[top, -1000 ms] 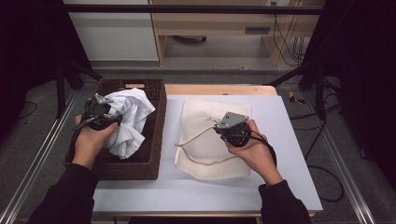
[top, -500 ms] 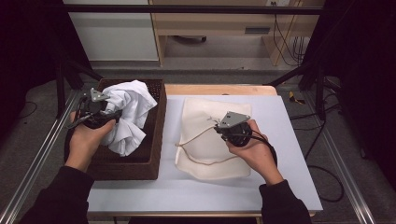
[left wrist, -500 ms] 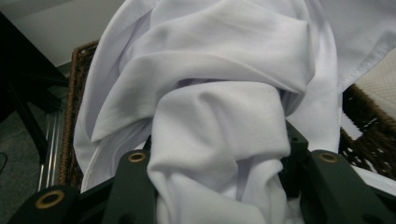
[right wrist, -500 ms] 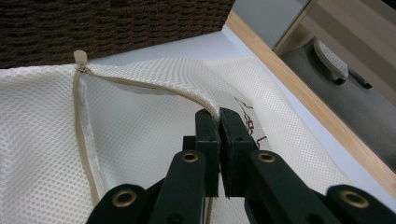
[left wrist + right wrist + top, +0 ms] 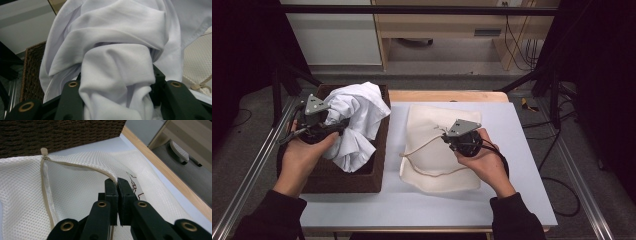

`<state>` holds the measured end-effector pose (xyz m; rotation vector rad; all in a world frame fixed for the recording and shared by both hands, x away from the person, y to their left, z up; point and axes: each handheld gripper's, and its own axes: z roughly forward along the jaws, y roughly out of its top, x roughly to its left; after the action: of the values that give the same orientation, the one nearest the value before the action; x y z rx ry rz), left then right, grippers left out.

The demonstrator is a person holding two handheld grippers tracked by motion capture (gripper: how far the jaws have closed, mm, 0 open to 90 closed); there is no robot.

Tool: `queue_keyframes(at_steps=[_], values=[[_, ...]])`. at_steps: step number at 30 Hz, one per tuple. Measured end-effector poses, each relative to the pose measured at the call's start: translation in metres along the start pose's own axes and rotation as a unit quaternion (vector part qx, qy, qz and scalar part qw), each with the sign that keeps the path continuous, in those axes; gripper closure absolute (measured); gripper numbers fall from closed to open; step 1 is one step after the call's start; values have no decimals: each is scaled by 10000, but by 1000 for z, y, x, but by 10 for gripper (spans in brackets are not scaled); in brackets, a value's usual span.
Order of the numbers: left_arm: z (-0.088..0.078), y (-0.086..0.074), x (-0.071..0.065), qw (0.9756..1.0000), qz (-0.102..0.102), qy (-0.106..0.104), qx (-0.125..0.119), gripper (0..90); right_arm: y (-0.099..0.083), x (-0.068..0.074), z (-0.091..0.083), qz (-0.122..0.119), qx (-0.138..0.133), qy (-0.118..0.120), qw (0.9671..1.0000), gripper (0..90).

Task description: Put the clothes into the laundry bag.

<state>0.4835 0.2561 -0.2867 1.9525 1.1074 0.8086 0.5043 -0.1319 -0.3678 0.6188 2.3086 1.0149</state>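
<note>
While left gripper (image 5: 343, 123) clamps bunched white cotton garment (image 5: 357, 120), cloth hangs above dark brown woven wicker basket (image 5: 362, 177) at table's left side, lower folds trailing into it. Left gripper view: fabric wad (image 5: 117, 82) pressed between both black jaws. Right gripper (image 5: 117, 182) closed tight on zippered edge of cream mesh laundry bag (image 5: 432, 145), lifting opening. Bag lies flat on pale grey tabletop (image 5: 517, 190), just beside basket; zipper pull (image 5: 44, 151) near basket wall.
</note>
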Motion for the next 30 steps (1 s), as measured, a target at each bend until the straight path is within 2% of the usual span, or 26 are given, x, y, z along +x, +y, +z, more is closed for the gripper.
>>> queue_keyframes(at_steps=[11, 15, 17, 30], values=[[-18, 3, -24, 9990, 220, -331, -201, 537, -2, -3, -1, 126, -79, 35, 9999, 877], [-18, 3, -32, 9981, 343, -427, -266, 537, -2, -4, -2, 139, -97, 53, 9998, 878], [-19, 2, -36, 9980, 351, -485, -201, 537, -2, -4, -1, 190, -113, 78, 9997, 878], [-16, -6, -59, 9958, 462, -769, -207, 536, -3, -6, -2, 277, -159, 128, 9994, 878]])
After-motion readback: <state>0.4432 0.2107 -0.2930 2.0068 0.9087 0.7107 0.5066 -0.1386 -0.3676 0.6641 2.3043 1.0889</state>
